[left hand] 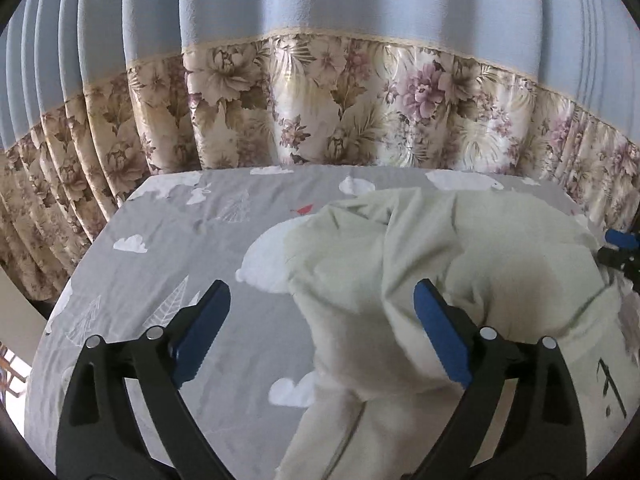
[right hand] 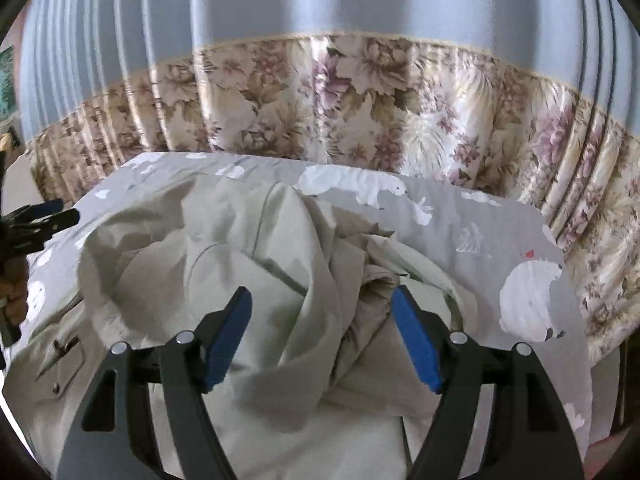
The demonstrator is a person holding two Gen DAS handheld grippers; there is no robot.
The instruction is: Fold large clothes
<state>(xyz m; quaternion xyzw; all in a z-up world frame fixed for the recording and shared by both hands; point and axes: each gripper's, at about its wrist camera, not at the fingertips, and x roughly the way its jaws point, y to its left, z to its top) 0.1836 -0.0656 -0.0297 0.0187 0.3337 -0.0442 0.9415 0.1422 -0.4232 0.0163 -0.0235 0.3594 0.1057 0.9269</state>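
Left wrist view: pale green garment, crumpled in a heap on the bed, toward its right edge and reaching the near edge. Left gripper spread wide, nothing gripped, over the garment's left border. Right gripper likewise released, above bunched folds. Grey cloud-print sheet; floral curtain along the far edge.

A garment lies on a sheet, curtain behind.
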